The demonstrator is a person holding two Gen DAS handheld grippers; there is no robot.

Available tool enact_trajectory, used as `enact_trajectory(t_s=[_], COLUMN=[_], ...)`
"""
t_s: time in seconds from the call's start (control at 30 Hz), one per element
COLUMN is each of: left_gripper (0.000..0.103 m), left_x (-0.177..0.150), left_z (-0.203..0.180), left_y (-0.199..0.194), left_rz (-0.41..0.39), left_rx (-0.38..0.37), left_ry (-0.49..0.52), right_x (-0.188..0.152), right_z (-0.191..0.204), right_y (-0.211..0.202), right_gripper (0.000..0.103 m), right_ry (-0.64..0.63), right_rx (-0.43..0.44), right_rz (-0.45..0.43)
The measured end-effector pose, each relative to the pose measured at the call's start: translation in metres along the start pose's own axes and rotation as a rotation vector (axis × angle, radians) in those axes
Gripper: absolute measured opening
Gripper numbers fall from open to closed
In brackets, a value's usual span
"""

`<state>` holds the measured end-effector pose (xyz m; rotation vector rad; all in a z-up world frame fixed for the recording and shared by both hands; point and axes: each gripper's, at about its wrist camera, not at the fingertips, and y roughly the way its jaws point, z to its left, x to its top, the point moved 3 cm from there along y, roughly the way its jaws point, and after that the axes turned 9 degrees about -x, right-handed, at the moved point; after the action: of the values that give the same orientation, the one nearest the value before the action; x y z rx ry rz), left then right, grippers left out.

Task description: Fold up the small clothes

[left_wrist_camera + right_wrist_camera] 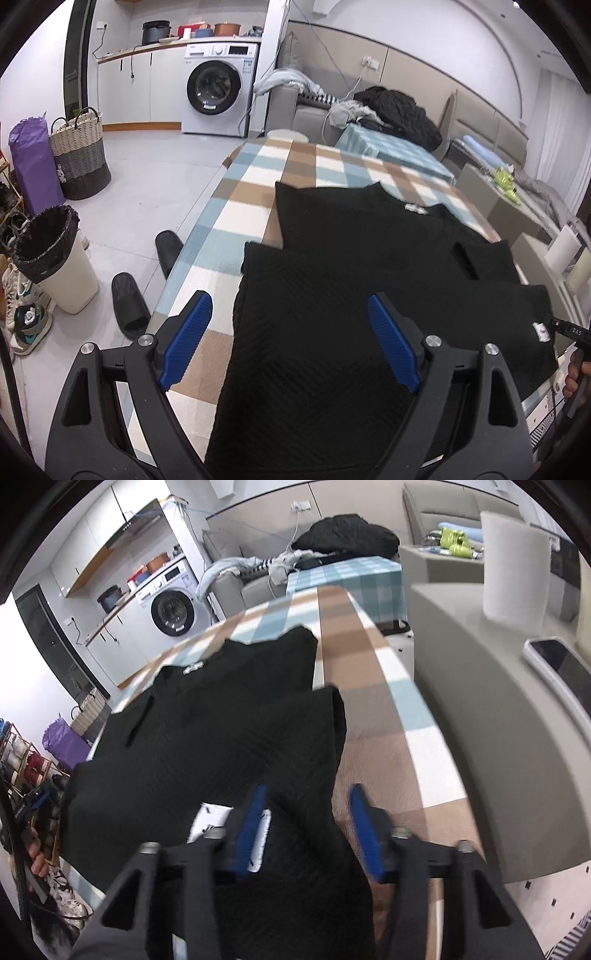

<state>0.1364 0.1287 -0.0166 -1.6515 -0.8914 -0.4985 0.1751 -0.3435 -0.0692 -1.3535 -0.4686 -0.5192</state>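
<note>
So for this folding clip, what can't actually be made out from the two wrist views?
- Right gripper: motion blur hides whether the pads press the black garment.
- White label: print too small in the left wrist view.
- Garment's near hem: cut off by the bottom edge and gripper bodies in both views.
- Left gripper: open above the cloth; contact unclear.

Washing machine (213,98) under white counter; grey sofa (295,107) beside.

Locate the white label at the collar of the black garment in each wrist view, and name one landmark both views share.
Left wrist view: the white label sits right of centre, at the far edge of the black garment.
Right wrist view: the label sits left of centre, in the upper half.
Shared landmark: the washing machine, at the top left in both.
</note>
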Motion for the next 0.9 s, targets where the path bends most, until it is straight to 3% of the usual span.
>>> enact_trajectory(t_s=[0.13, 0.33, 0.43, 0.5, 0.6, 0.67, 0.77, 0.9], left_gripper=[0.085, 0.081, 0.062, 0.035, 0.009, 0.006, 0.004, 0.004], left_x=[-0.006, -0.018, -0.022, -0.023, -0.021, -0.017, -0.011, -0.001], left_z=[0.014, 0.028, 0.033, 0.035, 0.034, 0.030, 0.026, 0.019], left_y=[0.017, 0.042, 0.050, 0.052, 0.046, 0.040, 0.028, 0.005], left_rz=[0.055, 0.129, 0.150, 0.149, 0.109, 0.073, 0.016, -0.076], left_rx=[0.032, 0.069, 0.068, 0.055, 0.050, 0.049, 0.034, -0.007], left_ry=[-0.038, -0.072, -0.090, -0.111, -0.107, -0.086, -0.087, -0.088], right_x=[-0.001, 0.004, 0.003, 0.003, 0.001, 0.000, 0.000, 0.009], right_z=[0.009, 0.008, 0.007, 0.008, 0.010, 0.013, 0.017, 0.015], right_y=[-0.006, -0.017, -0.014, -0.011, -0.010, -0.007, -0.007, -0.033], right_gripper=[0.012, 0.011, 0.017, 0.018, 0.018, 0.018, 0.006, 0.003], right_ry=[-0.040, -0.024, -0.018, -0.020, -0.033, -0.042, -0.065, -0.026], right_rx=[0.033, 0.034, 0.037, 0.033, 0.037, 0.030, 0.003, 0.049], right_rz=[-0.058, -0.090, -0.076, -0.066, -0.063, -0.065, -0.092, -0.212])
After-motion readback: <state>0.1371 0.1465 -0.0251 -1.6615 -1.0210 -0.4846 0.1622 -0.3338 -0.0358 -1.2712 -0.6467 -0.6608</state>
